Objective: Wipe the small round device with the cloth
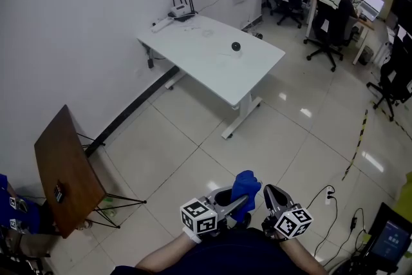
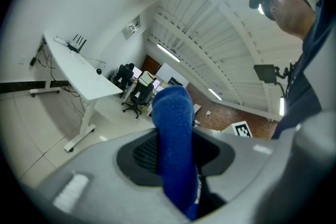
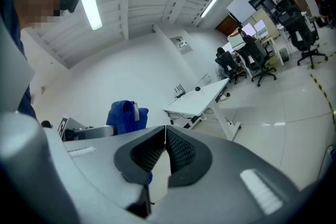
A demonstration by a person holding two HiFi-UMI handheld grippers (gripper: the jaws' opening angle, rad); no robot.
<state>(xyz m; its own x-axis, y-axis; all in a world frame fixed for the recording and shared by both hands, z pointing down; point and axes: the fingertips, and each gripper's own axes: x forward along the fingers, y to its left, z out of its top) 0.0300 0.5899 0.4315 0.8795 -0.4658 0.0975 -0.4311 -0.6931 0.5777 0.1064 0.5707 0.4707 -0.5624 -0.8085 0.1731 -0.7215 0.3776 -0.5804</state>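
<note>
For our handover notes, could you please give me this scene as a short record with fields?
target: small round device, black, on the white table
left claw: shut on the blue cloth
right claw: shut, empty
position: both claws close to the person's body, far from the white table
also present: router at the table's far end; wooden table at the left
progress: wiping not yet begun

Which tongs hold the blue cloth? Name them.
The left tongs: they are shut on the blue cloth, while the right tongs are shut with nothing between them.
</note>
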